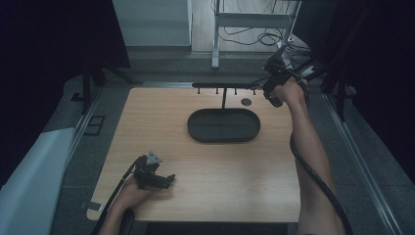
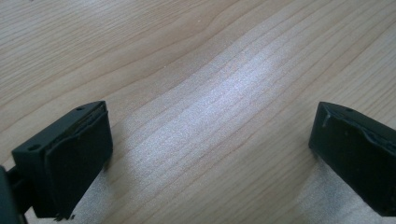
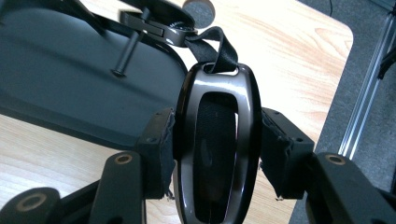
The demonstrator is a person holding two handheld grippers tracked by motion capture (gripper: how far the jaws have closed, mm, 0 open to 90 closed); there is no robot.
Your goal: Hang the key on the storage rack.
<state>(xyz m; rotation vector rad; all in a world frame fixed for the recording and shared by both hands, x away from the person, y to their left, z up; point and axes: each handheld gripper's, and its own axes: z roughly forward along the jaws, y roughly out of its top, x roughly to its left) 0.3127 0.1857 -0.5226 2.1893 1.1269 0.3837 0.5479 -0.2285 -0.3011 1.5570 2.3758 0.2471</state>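
Pale wood grain covers the table [image 1: 205, 196], on which a dark oval tray [image 1: 224, 125] sits under a stand with a pegged crossbar [image 1: 222, 86]. A glossy dark key fob [image 3: 217, 144] is clamped by its sides between the jaws of the right gripper [image 3: 217, 154], raised at the far right end of the crossbar. Its long axis runs along the jaws, with the strap end [image 3: 215, 49] pointing away from the hand towards the bar. The strap appears looped at the bar, though whether it is already hooked cannot be told. Judged so, a hanging or unhooking step is in hand; the loop would next need guiding along a peg. The left gripper [image 2: 210, 154] is rested on the near table, jaws spread wide, with nothing held.
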